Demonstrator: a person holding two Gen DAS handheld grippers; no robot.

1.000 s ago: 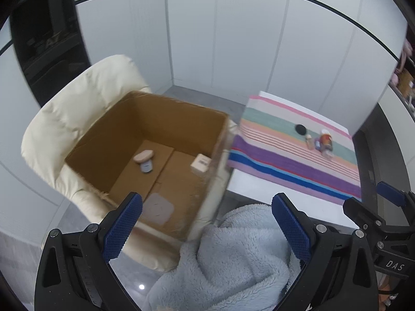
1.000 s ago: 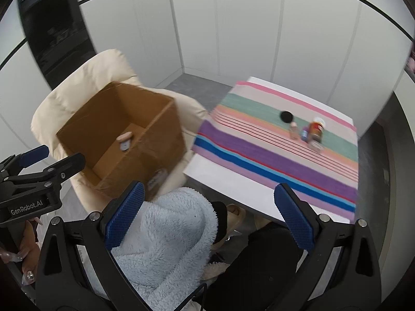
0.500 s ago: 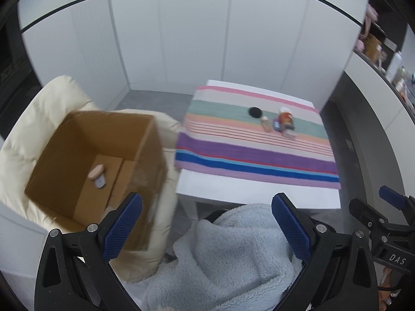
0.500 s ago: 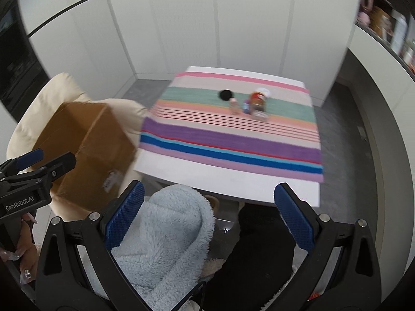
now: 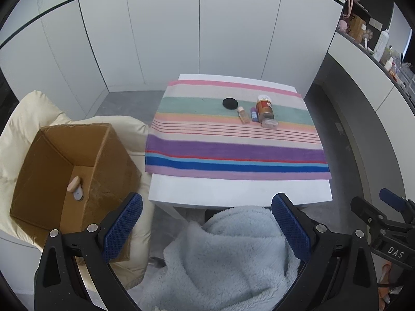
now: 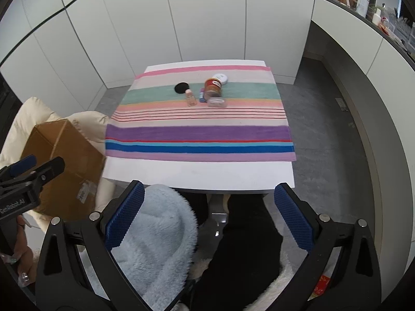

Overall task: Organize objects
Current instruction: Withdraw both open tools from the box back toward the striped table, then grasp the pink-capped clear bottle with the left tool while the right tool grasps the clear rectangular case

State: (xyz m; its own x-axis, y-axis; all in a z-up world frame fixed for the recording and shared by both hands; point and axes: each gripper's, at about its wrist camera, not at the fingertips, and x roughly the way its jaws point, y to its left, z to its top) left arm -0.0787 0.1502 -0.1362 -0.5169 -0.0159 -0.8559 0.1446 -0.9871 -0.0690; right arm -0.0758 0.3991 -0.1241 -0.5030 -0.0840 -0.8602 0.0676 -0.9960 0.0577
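A small white table (image 5: 233,189) with a striped cloth (image 5: 233,153) holds a black round disc (image 5: 230,103), a small clear bottle (image 5: 243,115), a blue tube (image 5: 254,114), an orange jar (image 5: 264,108) and a clear small container (image 5: 269,123) near its far side. They also show in the right wrist view: the jar (image 6: 213,88), a white lid (image 6: 220,78). An open cardboard box (image 5: 64,171) on a cream chair holds small items (image 5: 75,188). My left gripper (image 5: 207,225) and right gripper (image 6: 207,217) are open and empty, above my lap, short of the table.
A cream armchair (image 5: 23,119) stands left of the table with the box on it. A fluffy light-blue garment (image 5: 228,256) lies under the grippers. White wall panels stand behind the table. A counter with bottles (image 5: 381,44) runs along the right.
Both grippers have swung to the right, from facing the box and chair to facing the table squarely. Both stay open and empty.
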